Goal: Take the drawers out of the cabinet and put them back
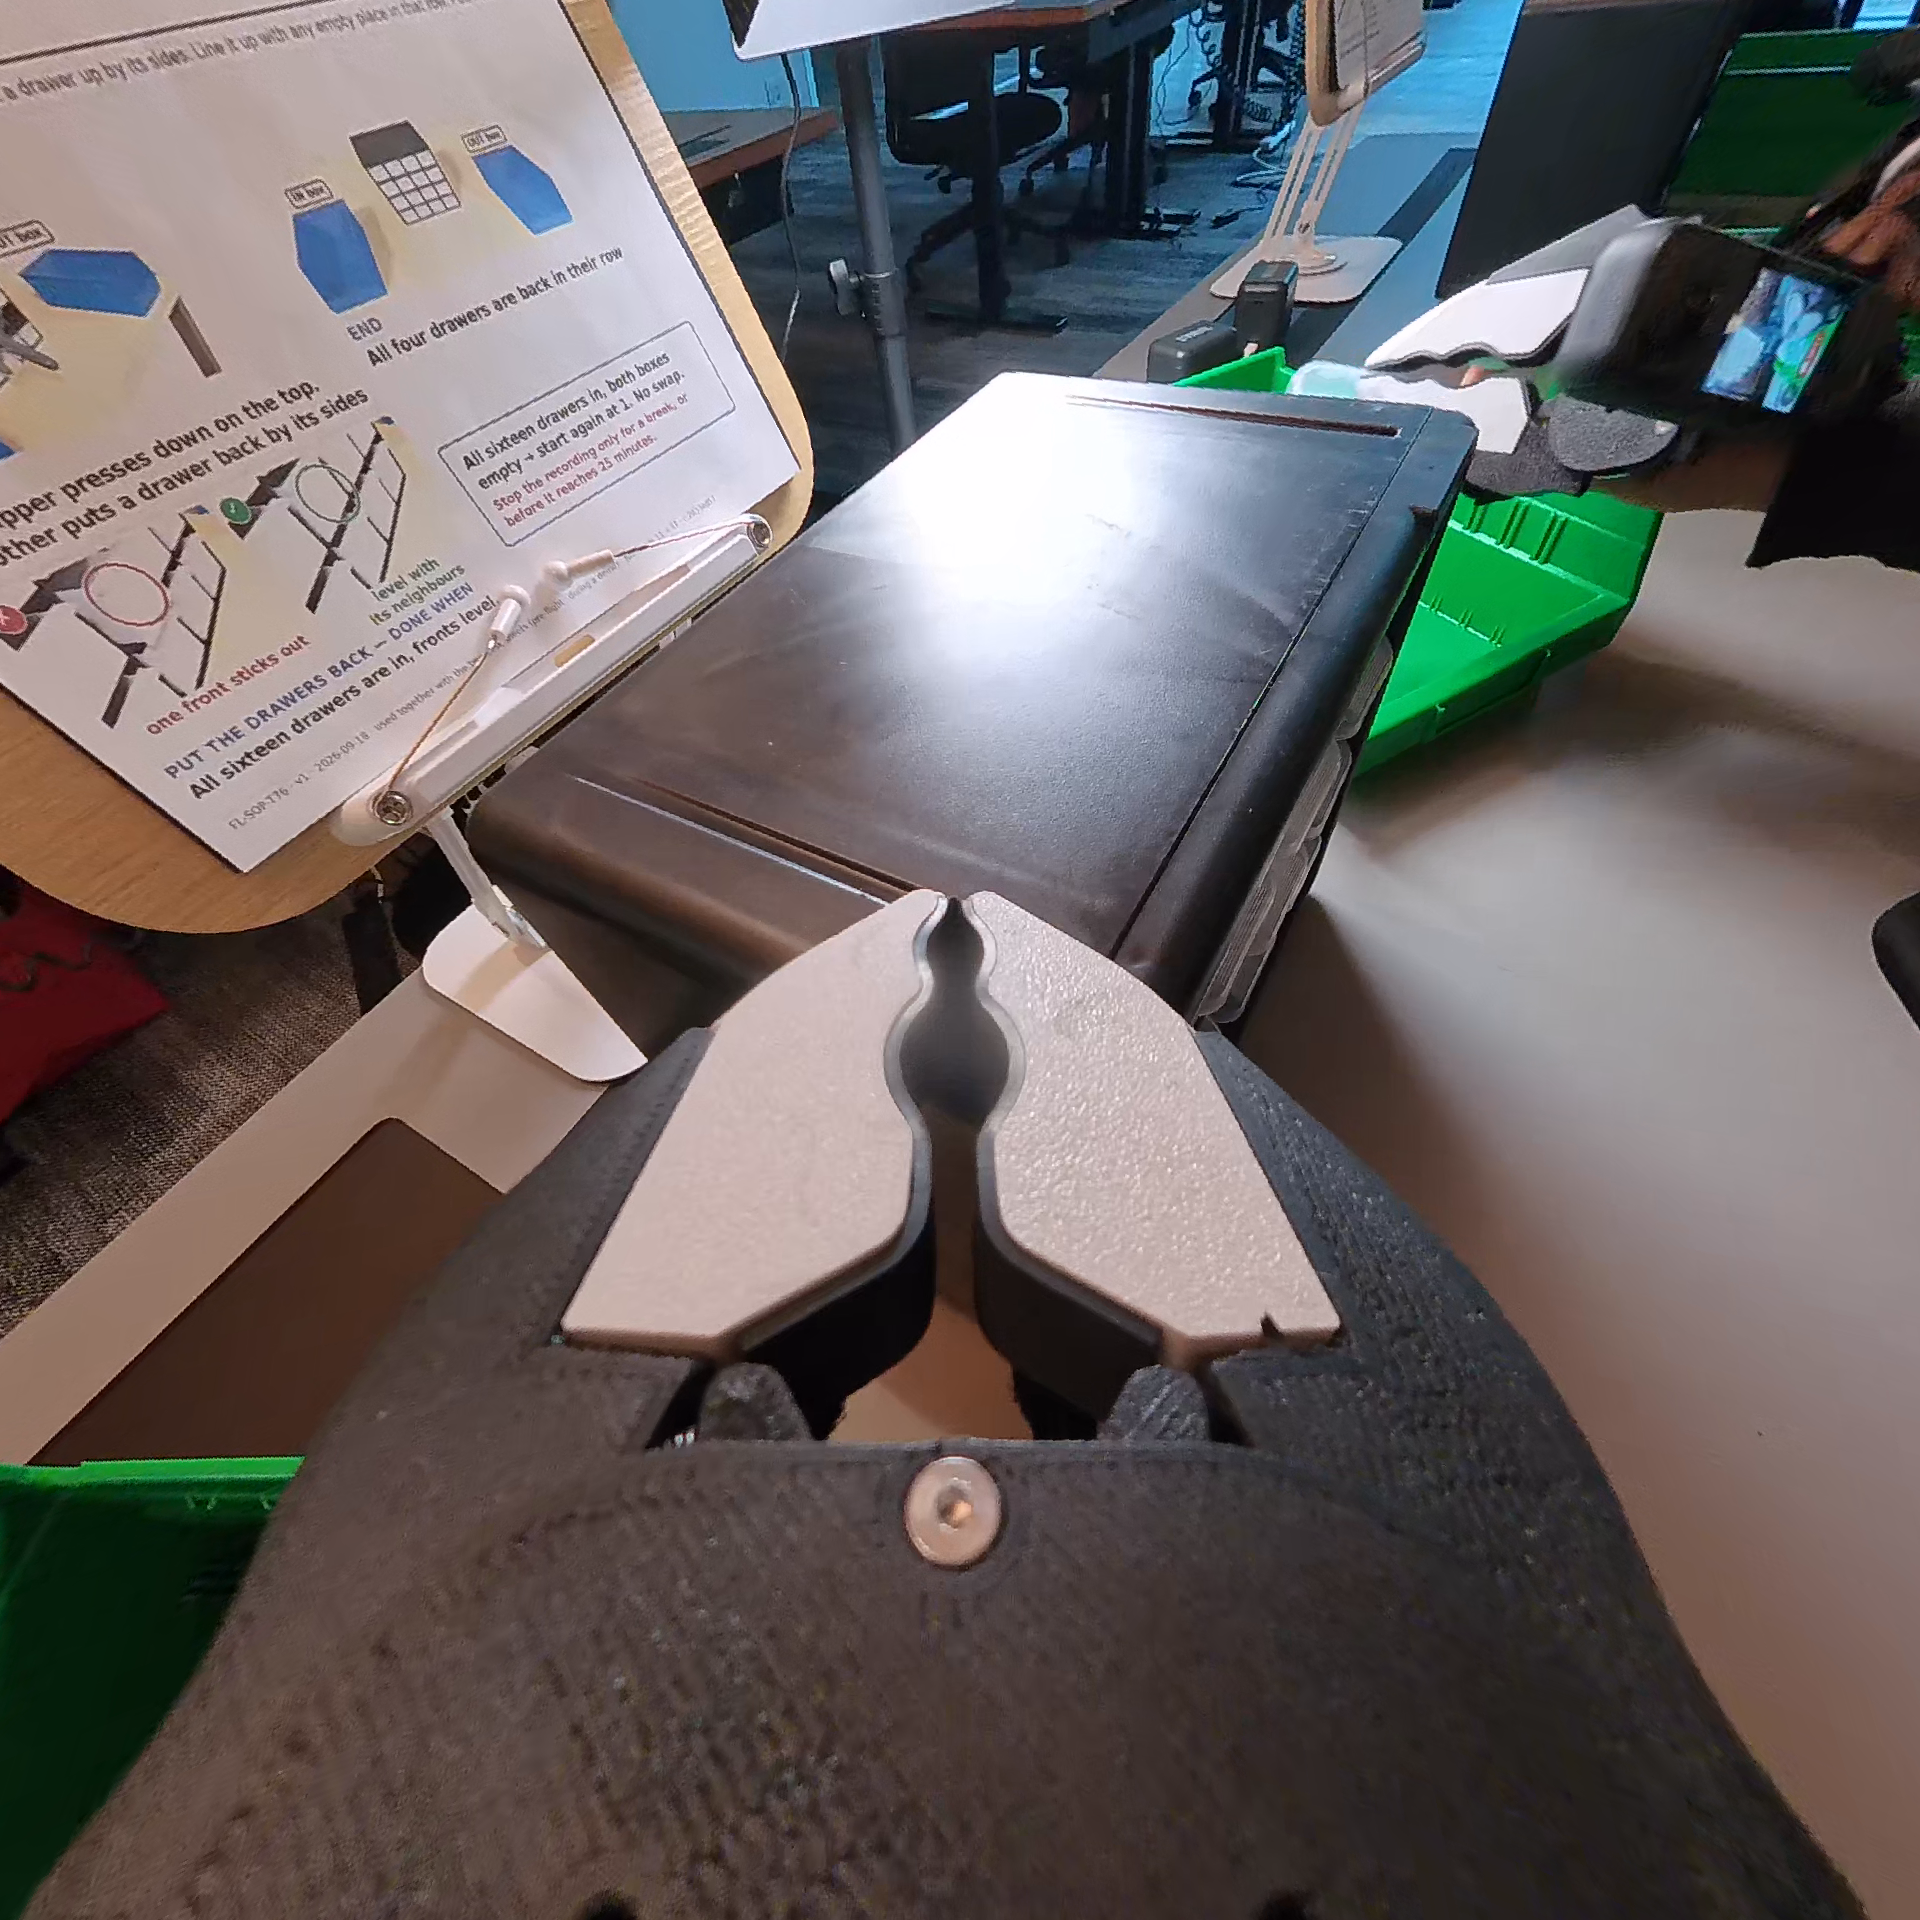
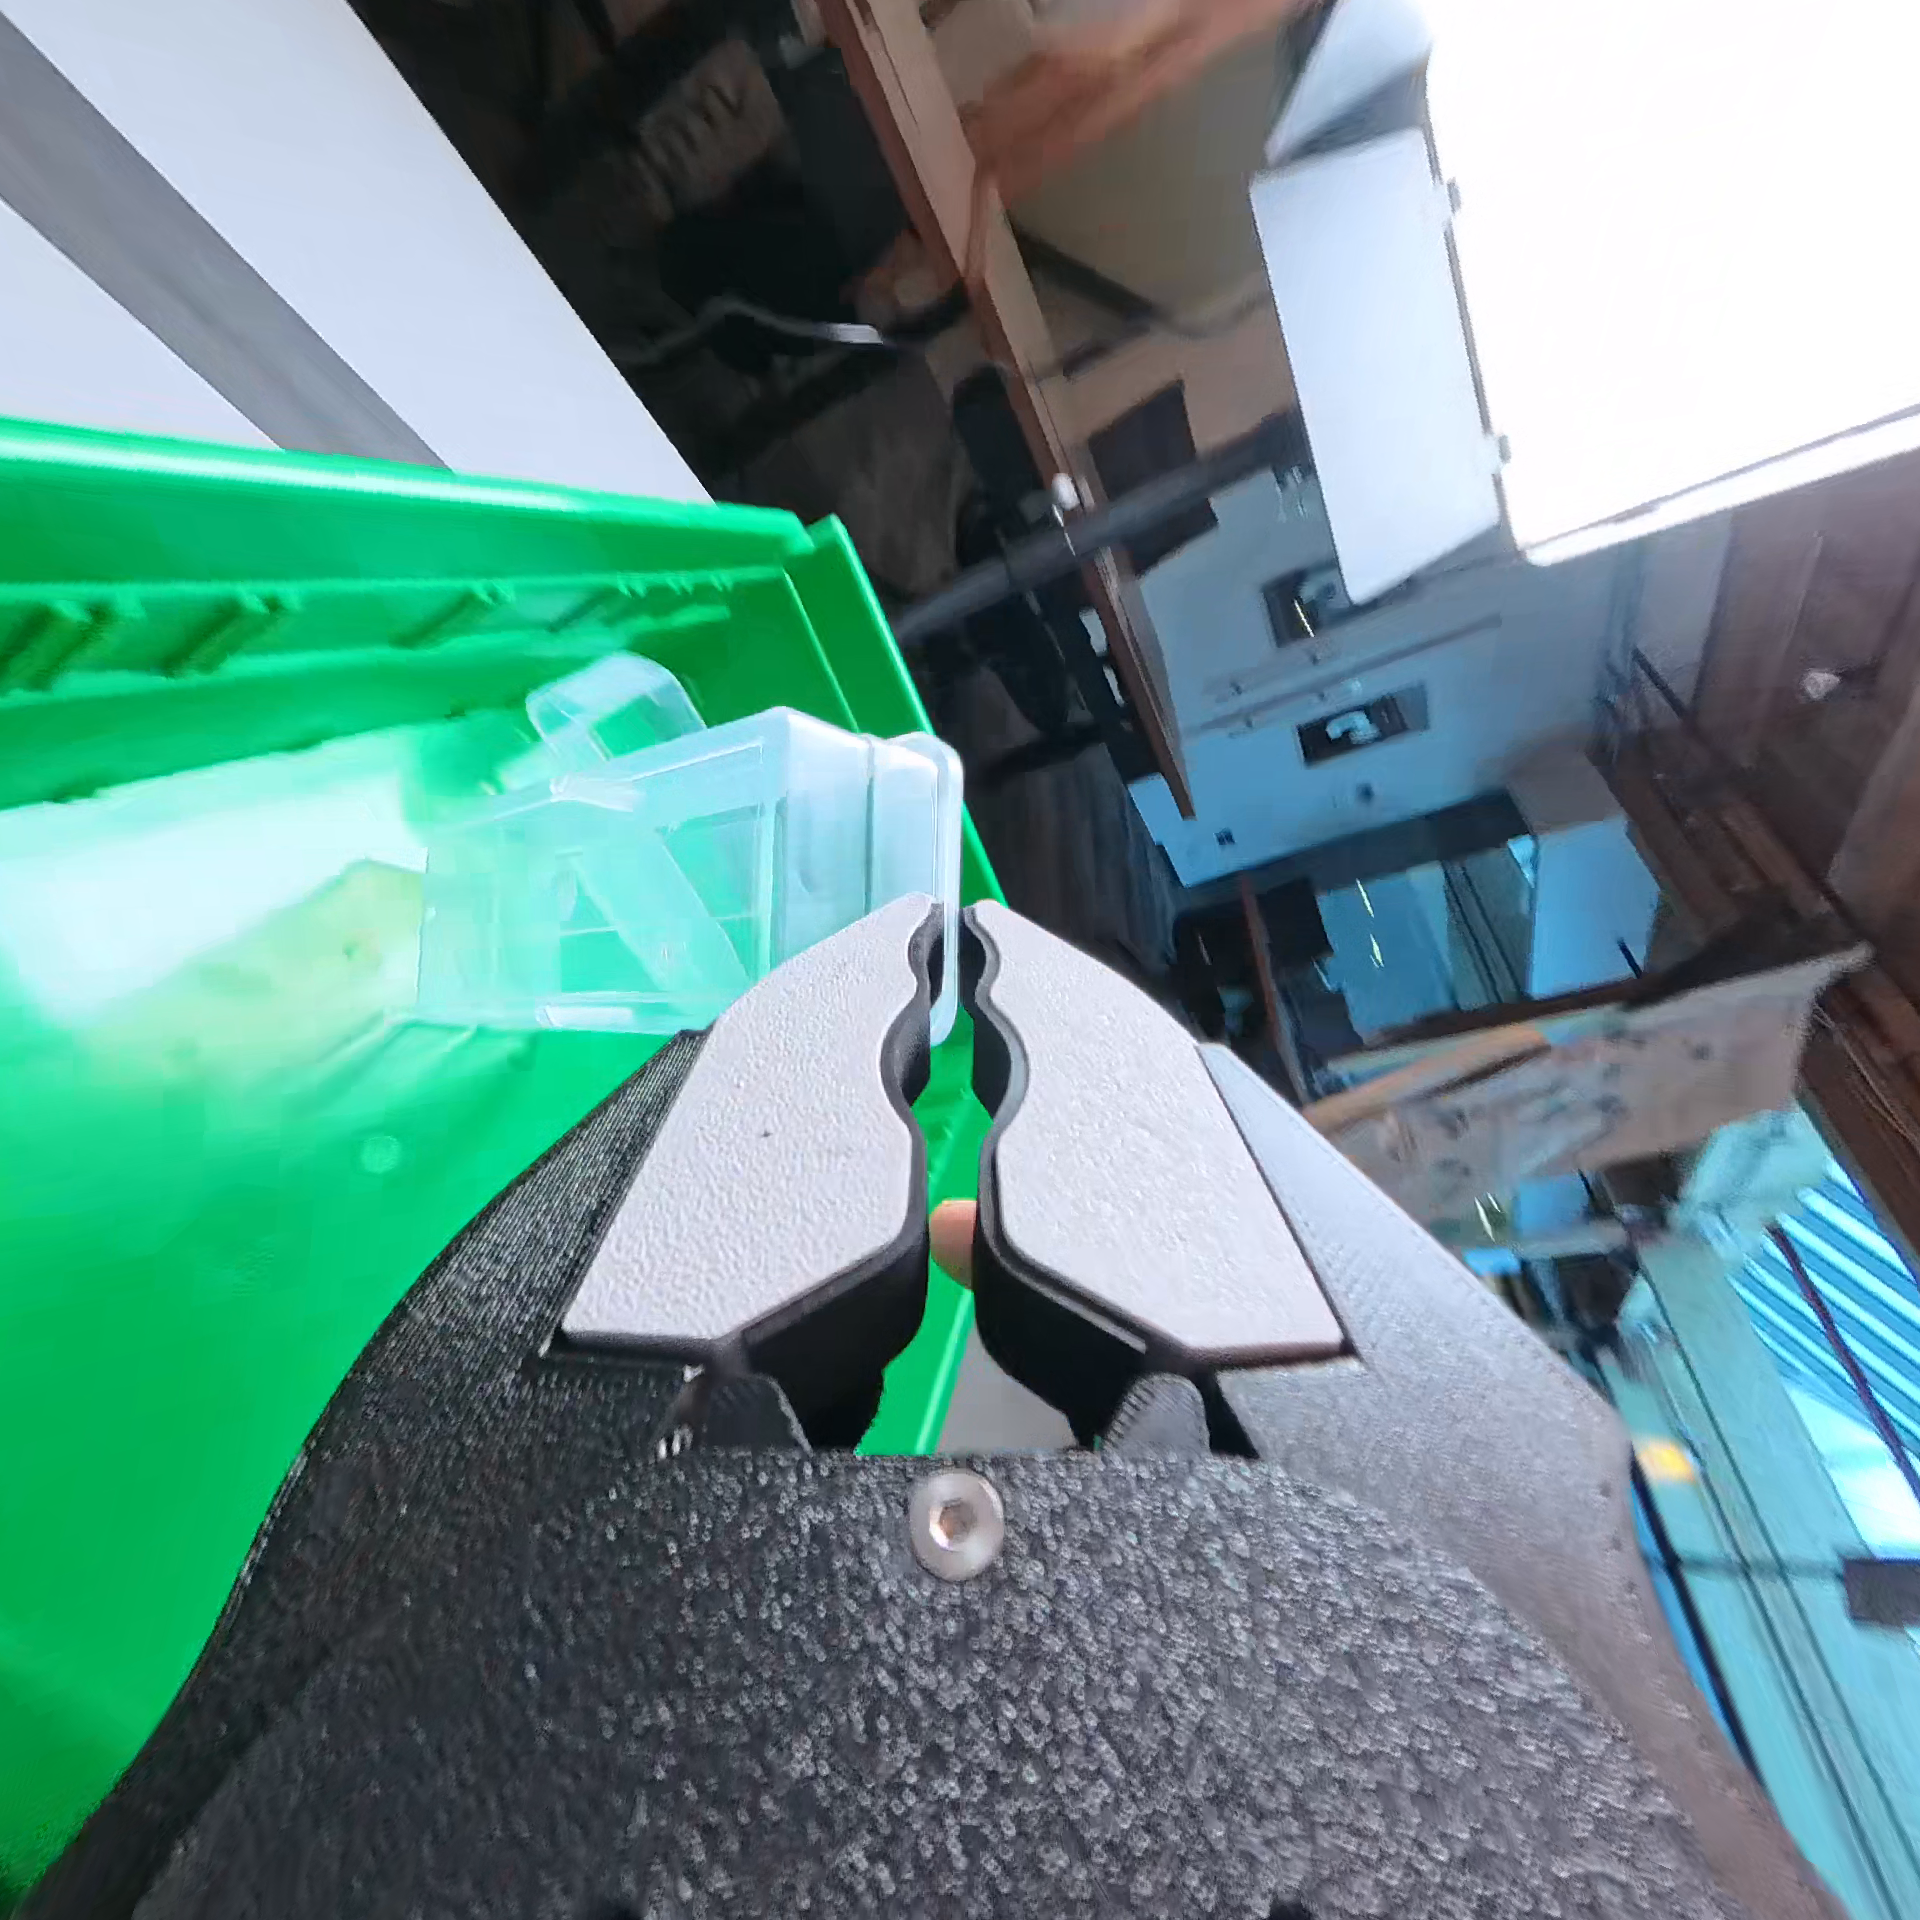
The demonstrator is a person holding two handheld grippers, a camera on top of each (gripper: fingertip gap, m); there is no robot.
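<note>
Here the right claw pinches a clear drawer's wall; left claw closed, empty.

A pale tabletop spreads right of the fingers. Beyond their tips, across grey carpet, stand desks on metal legs and dark office chairs. Left of the fingers, a red bag lies on the carpet. Bright windows glare up and right of the fingers.
</note>
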